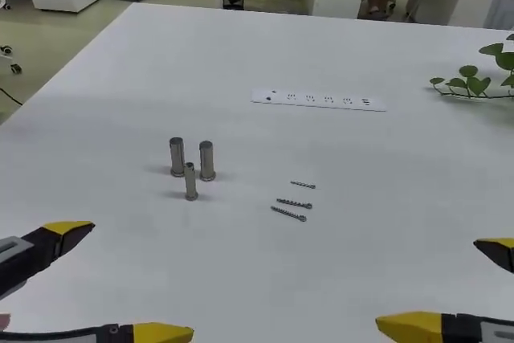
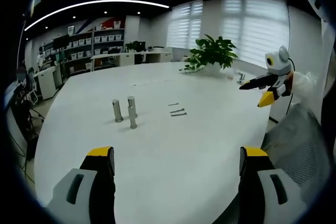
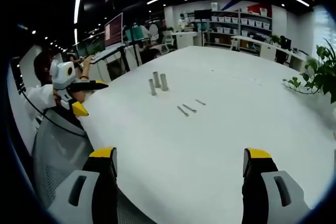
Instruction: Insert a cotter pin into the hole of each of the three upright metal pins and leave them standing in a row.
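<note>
**While both grippers are open: pins and cotter pins apart on the table**

*Head view.* As the camera looks down on the white table (image 1: 337,279), three pins (image 1: 190,181) stand upright in a tight cluster, two behind and one in front, not in a row. To their right, apart from them, three cotter pins (image 1: 294,203) lie flat, one behind another. A strip (image 1: 319,100) lies farther back, and a plant (image 1: 482,78) sits at the right edge. The left gripper (image 1: 143,279) and right gripper (image 1: 426,283) enter at the bottom corners, with jaws spread wide and nothing between them.

*Left gripper view.* The yellow-tipped jaws stand wide apart and hold nothing. Ahead stand the pins (image 2: 131,111), with the cotter pins (image 2: 177,109) to their right. The right gripper (image 2: 265,85) hovers near the table's edge, its jaws parted.

*Right gripper view.* These jaws are also wide apart and hold nothing. The pins (image 3: 157,83) stand ahead, and the cotter pins (image 3: 189,107) lie nearer and to the right. The left gripper (image 3: 79,90) shows at the left, open.
</note>
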### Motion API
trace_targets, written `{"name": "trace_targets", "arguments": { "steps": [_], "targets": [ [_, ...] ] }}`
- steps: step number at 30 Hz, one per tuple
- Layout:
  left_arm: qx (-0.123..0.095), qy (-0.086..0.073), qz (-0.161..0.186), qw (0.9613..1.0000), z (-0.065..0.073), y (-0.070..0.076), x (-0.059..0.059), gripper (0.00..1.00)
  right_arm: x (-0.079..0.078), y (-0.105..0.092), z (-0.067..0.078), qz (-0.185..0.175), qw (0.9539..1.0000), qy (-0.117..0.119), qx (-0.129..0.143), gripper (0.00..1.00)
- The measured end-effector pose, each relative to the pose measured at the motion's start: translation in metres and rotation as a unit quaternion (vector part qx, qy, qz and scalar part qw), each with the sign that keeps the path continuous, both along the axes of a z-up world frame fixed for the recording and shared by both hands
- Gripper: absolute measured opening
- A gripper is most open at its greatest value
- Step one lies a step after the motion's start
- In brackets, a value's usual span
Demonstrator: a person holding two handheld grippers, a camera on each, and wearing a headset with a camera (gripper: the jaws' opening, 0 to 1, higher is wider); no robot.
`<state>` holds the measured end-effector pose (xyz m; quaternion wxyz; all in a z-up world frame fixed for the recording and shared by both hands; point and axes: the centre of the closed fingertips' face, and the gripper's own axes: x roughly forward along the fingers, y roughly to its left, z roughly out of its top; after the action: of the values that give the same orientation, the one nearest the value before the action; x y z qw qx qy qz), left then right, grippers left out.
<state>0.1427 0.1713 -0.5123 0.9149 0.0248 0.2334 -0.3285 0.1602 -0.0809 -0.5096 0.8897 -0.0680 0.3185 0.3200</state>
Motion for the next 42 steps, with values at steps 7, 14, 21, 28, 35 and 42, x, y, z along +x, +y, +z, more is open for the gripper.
{"name": "trace_targets", "arguments": {
  "steps": [7, 14, 21, 28, 35, 42],
  "targets": [
    [-0.004, -0.007, 0.011, 0.9999, 0.002, 0.006, 0.011, 0.99, 0.002, -0.006, 0.001, -0.009, 0.9999, -0.003, -0.002, 0.98],
    [0.009, -0.008, 0.010, 0.9999, 0.001, 0.011, 0.019, 0.99, 0.001, -0.008, 0.000, -0.016, 0.9999, -0.001, -0.003, 0.98],
    [0.017, -0.008, 0.005, 0.9998, 0.001, 0.012, 0.032, 0.99, 0.003, -0.007, -0.002, -0.016, 0.9999, 0.002, -0.006, 0.98],
    [0.034, 0.005, -0.006, 0.9994, -0.008, 0.012, 0.047, 0.94, 0.003, -0.005, -0.004, -0.015, 0.9999, 0.006, -0.005, 0.98],
    [0.031, 0.000, -0.017, 0.9994, -0.011, 0.007, 0.065, 0.94, 0.002, -0.002, -0.007, -0.016, 0.9998, 0.012, -0.002, 0.98],
    [0.044, -0.003, -0.026, 0.9987, -0.020, 0.004, 0.085, 0.89, 0.002, -0.003, -0.011, -0.019, 0.9996, 0.020, -0.004, 0.98]
  ]
}}
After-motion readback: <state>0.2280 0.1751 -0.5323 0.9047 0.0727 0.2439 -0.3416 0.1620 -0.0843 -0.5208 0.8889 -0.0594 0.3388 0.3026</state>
